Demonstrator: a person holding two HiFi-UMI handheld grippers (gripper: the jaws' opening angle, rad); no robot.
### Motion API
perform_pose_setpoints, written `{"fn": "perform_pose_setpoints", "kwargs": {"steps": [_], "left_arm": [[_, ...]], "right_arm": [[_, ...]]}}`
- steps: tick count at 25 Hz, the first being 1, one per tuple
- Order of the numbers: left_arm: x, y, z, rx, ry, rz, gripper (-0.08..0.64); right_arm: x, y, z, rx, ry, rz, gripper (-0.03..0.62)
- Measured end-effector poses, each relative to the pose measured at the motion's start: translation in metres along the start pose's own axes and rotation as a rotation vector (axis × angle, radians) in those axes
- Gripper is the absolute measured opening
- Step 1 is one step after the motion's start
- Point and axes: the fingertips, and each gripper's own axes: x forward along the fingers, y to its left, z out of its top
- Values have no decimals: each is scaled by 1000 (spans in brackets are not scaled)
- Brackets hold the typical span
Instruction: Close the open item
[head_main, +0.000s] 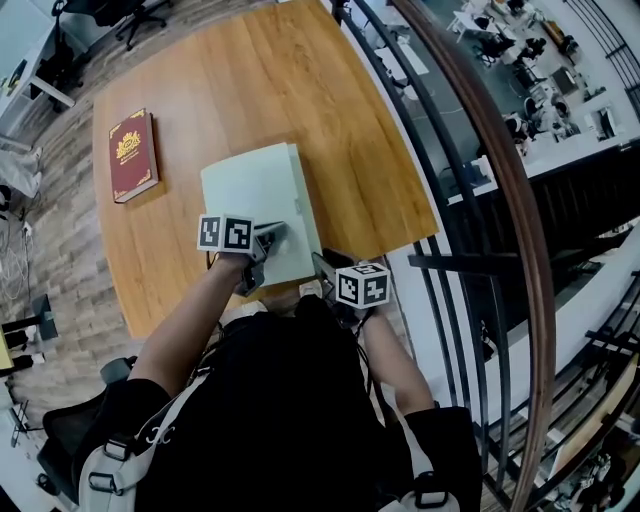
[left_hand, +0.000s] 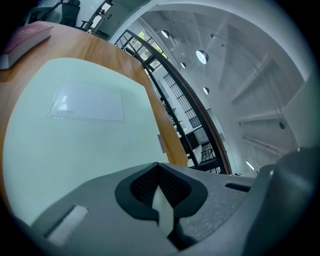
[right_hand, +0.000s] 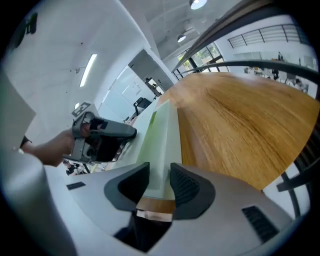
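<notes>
Right gripper view — fingers (right_hand: 189, 189) pinching pale box (right_hand: 161, 142) edge, table (right_hand: 240, 125) stretching rightward

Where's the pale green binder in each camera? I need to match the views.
Head view: pale green binder, centre of the picture.
Left gripper view: binder cover fills left and middle.
Right gripper view: binder edge runs up from between the jaws.
Shared landmark: wooden table, showing right of it in all three.
</notes>
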Motion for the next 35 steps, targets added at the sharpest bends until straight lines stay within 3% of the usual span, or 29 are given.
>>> {"fn": "perform_pose_setpoints", "kwargs": {"steps": [4, 7, 10, 11, 14, 24, 30, 35], "left_arm": [[7, 2, -2, -1, 13, 14, -5], [11, 3, -3, 1, 18, 23, -5], [17, 6, -6, 6, 32, 34, -5], [19, 7, -7, 5, 37, 35, -5], [25, 7, -10, 7, 48, 31, -3], [41, 3, -9, 5, 63, 26, -5], [49, 8, -5, -51, 54, 32, -5], [54, 14, 12, -120, -6, 28, -5]], "right_arm": [[-4, -7, -4, 141, -43, 73, 130], [-10, -10, -7, 189, -76, 102, 129], [-16, -8, -8, 179, -83, 124, 93], [-17, -5, -7, 175, -81, 138, 46], [-16, -3, -6, 170, -68, 156, 19], [-15, -5, -8, 136, -27, 134, 20], [-14, -4, -7, 102, -20, 126, 25], [-13, -2, -8, 81, -12, 116, 26]]}}
